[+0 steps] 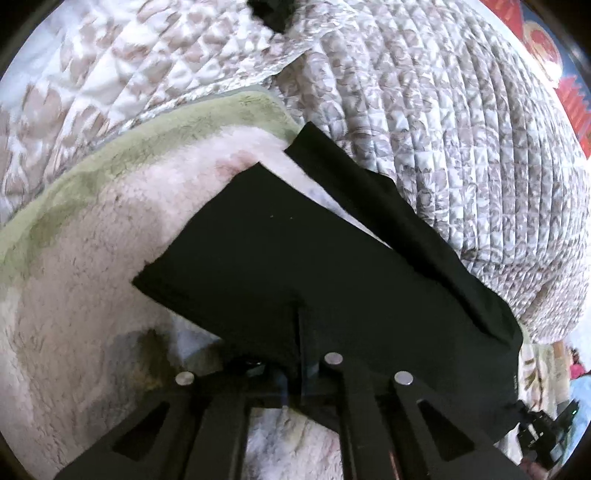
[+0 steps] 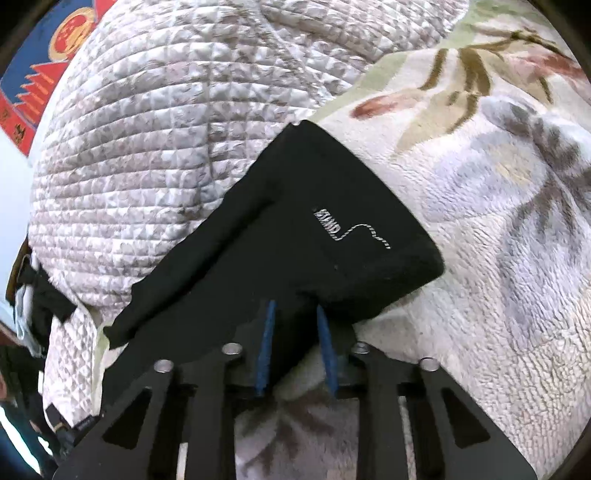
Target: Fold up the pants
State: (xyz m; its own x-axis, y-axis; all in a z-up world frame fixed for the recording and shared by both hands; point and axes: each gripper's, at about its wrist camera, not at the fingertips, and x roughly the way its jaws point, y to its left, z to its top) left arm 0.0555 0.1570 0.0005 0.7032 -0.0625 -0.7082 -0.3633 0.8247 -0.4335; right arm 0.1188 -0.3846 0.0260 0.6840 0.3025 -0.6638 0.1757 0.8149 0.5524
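The black pants (image 1: 295, 258) lie on a fluffy floral blanket (image 1: 92, 277), partly lifted at my end. In the left wrist view both legs spread away from me, one to the left and one (image 1: 406, 229) along the quilt's edge. My left gripper (image 1: 299, 321) is shut on the pants' near edge. In the right wrist view the pants (image 2: 332, 221) show a small white logo (image 2: 347, 230). My right gripper (image 2: 295, 314) holds black cloth between its blue pads (image 2: 267, 343), with the jaws a little apart.
A quilted grey and white bedspread (image 1: 443, 129) bulges behind the pants and shows in the right wrist view too (image 2: 147, 147). A red and blue poster (image 2: 48, 55) hangs beyond it. A dark object (image 1: 273, 14) lies at the far edge.
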